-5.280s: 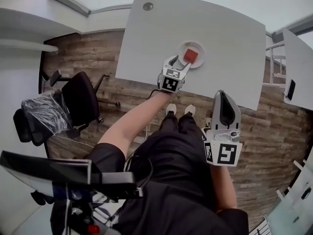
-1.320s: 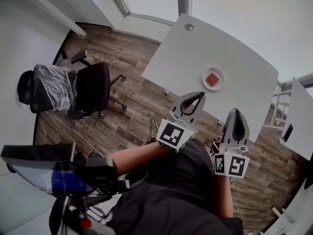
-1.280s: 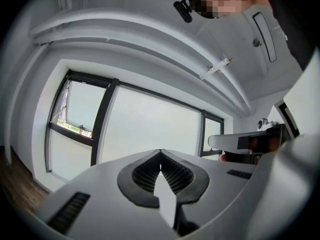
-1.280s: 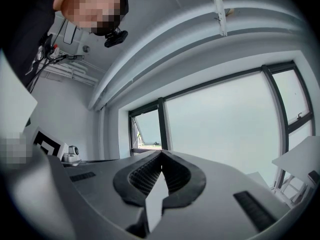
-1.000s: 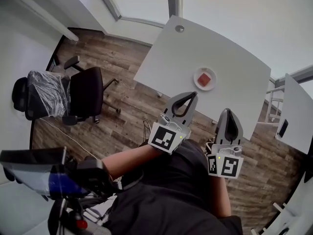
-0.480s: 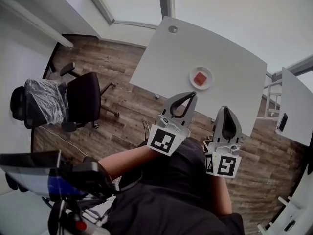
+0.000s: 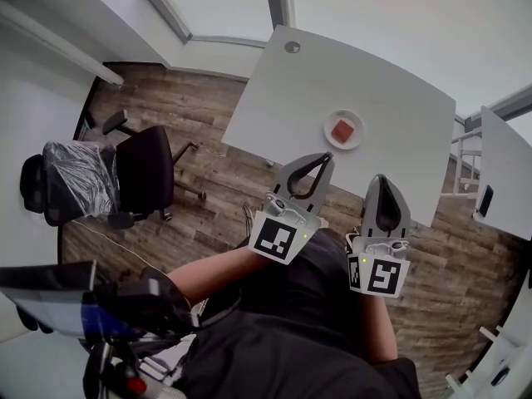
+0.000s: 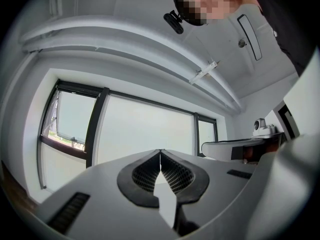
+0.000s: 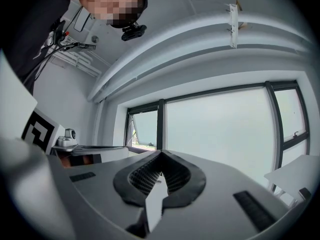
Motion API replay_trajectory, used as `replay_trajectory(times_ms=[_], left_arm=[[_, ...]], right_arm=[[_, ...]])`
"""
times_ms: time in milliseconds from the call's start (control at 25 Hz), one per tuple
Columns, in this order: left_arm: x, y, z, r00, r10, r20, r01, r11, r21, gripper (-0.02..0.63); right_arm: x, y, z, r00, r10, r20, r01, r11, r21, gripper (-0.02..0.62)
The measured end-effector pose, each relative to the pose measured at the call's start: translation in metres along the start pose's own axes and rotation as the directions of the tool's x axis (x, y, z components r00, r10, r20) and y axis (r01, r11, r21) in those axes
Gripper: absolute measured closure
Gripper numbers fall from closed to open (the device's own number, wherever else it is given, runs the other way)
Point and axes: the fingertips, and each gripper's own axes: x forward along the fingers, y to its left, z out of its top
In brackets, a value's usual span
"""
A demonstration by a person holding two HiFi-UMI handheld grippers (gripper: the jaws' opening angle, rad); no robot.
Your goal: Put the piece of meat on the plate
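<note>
In the head view a red piece of meat lies on a small white plate on the grey table. Both grippers are held near the person's body, well short of the table edge. My left gripper is shut with nothing in it; its own view shows the tips meeting against the windows. To its right my right gripper is also shut and empty, tips together in its own view.
A black office chair and a plastic-wrapped chair stand on the wood floor at left. Another white desk with a dark device sits at right. A cable hole marks the table's far corner.
Since five seconds ago the left gripper has left the plate and come back to the body, the meat staying on the plate. In the last second only the head view shifted slightly.
</note>
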Motion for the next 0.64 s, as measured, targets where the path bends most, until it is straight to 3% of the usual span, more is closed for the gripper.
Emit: replay_trajectory(times_ms=[640], left_arm=[[0.003,0.013,-0.012,1.0,-0.017,-0.017,0.017,0.999,-0.045,0.6]], right_arm=[[0.008,0.007,-0.011,0.999,-0.023,-0.024,0.023,1.0,-0.001,0.591]])
